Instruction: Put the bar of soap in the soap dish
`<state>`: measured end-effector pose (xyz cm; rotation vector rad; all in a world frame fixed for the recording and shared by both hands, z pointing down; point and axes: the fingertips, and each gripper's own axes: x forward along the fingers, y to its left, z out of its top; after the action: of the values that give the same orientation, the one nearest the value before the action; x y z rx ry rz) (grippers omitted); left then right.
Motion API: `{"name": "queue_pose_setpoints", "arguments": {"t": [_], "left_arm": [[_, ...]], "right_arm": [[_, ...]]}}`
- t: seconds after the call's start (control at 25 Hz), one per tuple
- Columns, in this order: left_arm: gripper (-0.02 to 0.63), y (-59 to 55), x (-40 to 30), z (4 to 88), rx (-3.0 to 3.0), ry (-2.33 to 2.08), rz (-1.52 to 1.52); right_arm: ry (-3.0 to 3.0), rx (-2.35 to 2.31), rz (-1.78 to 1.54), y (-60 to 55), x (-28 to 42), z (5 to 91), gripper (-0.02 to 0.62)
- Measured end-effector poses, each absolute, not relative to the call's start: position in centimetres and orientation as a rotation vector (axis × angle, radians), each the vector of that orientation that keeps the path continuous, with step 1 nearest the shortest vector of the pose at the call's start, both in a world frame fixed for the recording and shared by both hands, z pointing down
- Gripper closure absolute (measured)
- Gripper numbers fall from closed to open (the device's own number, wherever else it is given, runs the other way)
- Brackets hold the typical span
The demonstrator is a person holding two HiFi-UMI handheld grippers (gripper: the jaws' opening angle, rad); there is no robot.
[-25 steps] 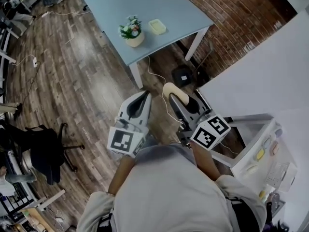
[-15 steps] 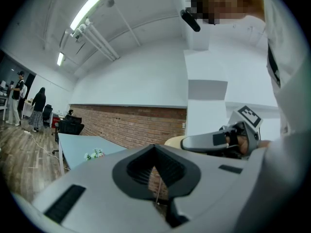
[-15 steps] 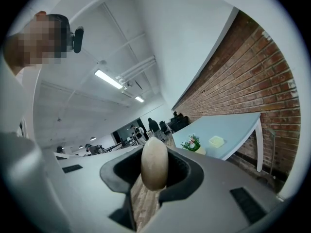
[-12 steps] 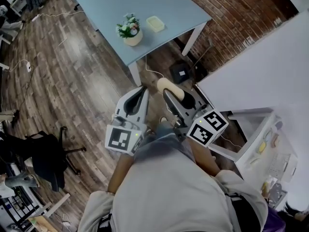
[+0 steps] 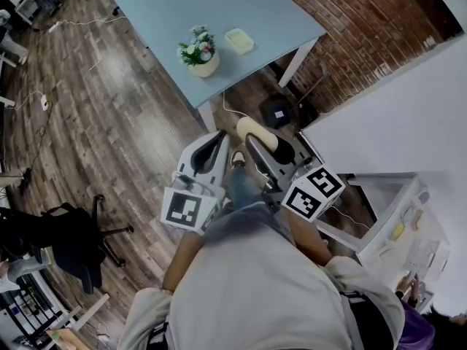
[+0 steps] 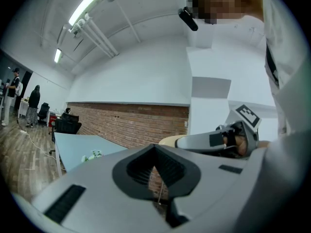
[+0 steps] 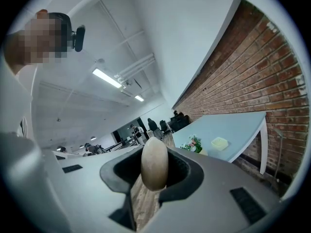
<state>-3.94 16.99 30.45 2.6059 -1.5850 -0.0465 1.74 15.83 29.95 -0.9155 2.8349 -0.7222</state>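
Note:
In the head view my right gripper (image 5: 257, 135) is shut on a cream oval bar of soap (image 5: 252, 128), which sticks out past its tips. The right gripper view shows the bar of soap (image 7: 154, 164) upright between the pads. A pale yellow soap dish (image 5: 238, 41) lies on the light blue table (image 5: 175, 6) ahead, beside a small flower pot (image 5: 198, 53). From the right gripper view the soap dish (image 7: 219, 143) is far off to the right. My left gripper (image 5: 217, 138) is level beside the right one, its jaws closed on nothing (image 6: 155, 147).
Wooden floor lies between me and the table. A black box (image 5: 276, 111) and cables sit under the table's near corner by the brick wall (image 5: 365, 35). A white shelf unit (image 5: 394, 228) stands at the right, a dark office chair (image 5: 69, 235) at the left.
Both grippers have shifted a little up the head view, toward the table, with the soap still held. A foot now shows between them.

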Motion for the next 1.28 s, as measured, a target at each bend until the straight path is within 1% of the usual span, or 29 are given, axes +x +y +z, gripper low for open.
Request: {"name": "queue_pose_setpoints", "arguments": {"t": [0.36, 0.88, 1.28], "left_arm": [[0.603, 10.4, -4.4, 31.3, 2.597, -1.571, -0.010], [0.603, -0.9, -3.8, 31.7, 2.581, -1.556, 0.018], [0.603, -5.2, -3.5, 32.0, 2.543, -1.591, 0.076]], "right_arm": [[2.851, -0.927, -0.706, 9.4, 0.6, 30.6, 0.482], [2.887, -0.951, -0.717, -1.4, 1.0, 31.3, 0.482], [2.920, -0.897, -0.731, -5.6, 1.0, 31.8, 0.482]]}}
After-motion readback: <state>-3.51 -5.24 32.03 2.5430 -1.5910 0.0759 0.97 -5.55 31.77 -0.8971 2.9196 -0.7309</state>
